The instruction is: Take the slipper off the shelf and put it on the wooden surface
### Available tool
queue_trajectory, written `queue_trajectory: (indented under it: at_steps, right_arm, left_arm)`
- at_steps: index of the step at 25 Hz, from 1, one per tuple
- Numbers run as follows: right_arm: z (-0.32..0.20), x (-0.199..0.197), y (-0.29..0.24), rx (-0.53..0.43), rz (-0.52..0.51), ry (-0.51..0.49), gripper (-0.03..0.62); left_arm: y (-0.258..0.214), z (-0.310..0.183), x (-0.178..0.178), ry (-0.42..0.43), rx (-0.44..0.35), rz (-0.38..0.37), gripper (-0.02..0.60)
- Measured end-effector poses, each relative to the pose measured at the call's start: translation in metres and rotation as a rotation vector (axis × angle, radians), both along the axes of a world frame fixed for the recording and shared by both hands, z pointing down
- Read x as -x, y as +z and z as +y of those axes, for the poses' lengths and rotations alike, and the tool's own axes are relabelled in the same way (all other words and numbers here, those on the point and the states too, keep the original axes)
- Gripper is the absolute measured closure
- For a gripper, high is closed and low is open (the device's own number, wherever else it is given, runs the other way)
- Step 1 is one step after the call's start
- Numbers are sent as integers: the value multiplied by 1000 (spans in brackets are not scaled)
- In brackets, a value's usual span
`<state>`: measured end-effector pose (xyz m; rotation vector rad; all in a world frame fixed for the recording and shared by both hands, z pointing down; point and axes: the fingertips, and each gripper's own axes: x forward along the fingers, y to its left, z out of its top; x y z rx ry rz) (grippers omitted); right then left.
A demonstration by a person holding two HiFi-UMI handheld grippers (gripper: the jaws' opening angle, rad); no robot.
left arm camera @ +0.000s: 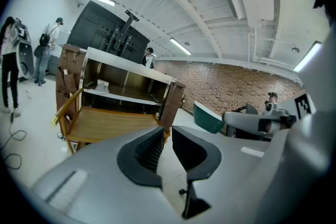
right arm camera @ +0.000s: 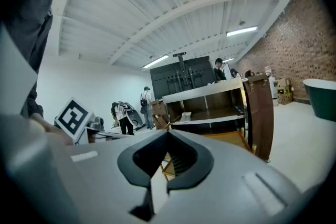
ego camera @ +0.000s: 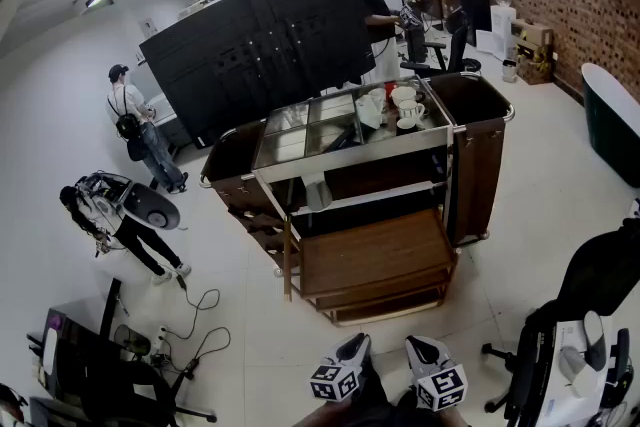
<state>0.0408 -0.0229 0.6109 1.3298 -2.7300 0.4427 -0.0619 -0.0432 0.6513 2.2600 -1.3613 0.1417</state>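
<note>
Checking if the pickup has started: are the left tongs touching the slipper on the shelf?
Apart. The head view shows the left tongs at the bottom edge, with floor between them and the slipper on the shelf.

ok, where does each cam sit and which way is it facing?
Head view: on the person's head, looking steeply down at the cart and wooden surface; left tool and right tool at bottom edge.
Left gripper view: on the left tool, along its parted, empty jaws toward the cart; right tool at right.
Right gripper view: on the right tool, along its closed jaws toward the cart; left tool at left.
Shared: the cart.
</note>
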Motion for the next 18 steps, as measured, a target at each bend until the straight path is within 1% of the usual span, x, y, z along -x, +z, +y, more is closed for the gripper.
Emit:
queue_trajectory:
  at_steps: [3, 5, 8, 10, 14, 15, 18]
  right_arm:
    - [-14, -1, 6, 14, -8, 22, 597]
    - [-24, 1, 9, 22, -15, 31, 597]
    - [-47, 3, 12, 27, -14, 35, 597]
    - [-67, 2, 16, 37, -1, 50, 597]
    - [-126, -4, 23, 62, 22, 111, 595]
    - [-143, -4, 23, 70, 25, 122, 595]
    - [-199, 5, 25, 90, 33, 137, 595]
  left_arm:
    - [10, -52, 30, -41, 0, -50, 512]
    - [12, -97, 52, -60, -6, -94, 512]
    - [18, -180, 83, -74, -23, -195, 511]
    - [30, -238, 105, -92, -15, -257, 501]
    - [56, -364, 143, -135, 13, -354, 459]
    - [62, -395, 152, -142, 18, -377, 445]
    - [77, -482, 179, -172, 36, -429, 430]
